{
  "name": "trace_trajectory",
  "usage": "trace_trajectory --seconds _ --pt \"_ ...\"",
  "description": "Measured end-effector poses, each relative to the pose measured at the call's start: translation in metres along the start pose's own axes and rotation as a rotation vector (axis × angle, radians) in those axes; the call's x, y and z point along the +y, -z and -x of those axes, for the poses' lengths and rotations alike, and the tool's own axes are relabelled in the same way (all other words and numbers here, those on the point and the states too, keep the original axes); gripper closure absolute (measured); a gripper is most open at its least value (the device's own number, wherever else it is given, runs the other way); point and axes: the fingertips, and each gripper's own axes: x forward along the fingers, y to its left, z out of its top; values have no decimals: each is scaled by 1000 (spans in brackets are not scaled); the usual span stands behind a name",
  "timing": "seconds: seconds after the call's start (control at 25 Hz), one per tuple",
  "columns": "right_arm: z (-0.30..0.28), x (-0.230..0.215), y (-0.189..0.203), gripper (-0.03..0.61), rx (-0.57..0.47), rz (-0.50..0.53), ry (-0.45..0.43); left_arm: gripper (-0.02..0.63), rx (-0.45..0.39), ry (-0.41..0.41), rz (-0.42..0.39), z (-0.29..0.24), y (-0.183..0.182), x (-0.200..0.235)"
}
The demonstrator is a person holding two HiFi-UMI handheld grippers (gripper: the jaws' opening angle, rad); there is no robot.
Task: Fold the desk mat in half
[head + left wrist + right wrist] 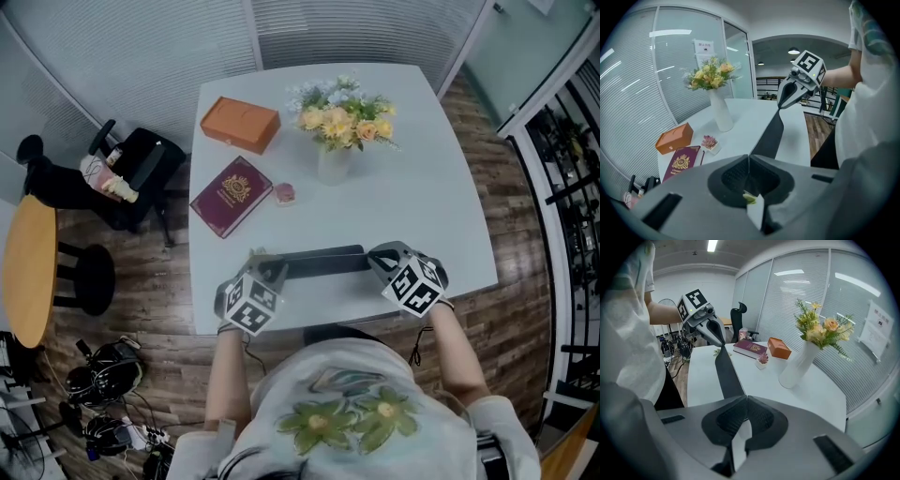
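Black desk mat (319, 262), orange box (240, 124), maroon book (231, 196), seemingly gold-crested, white table (422, 216)

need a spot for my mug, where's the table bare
The table is bare on the right, from the vase to the edge. So is the strip between the vase and the mat. The far left is crowded: orange box, red book.

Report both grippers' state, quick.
Left gripper: shut on the desk mat.
Right gripper: shut on the desk mat.
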Motion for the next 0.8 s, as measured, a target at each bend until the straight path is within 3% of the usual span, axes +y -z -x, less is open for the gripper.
trace_trajectory --seconds 0.8 --pt "-26 -37 -8 557 15 -4 -41 601 75 56 2 -22 -6 31"
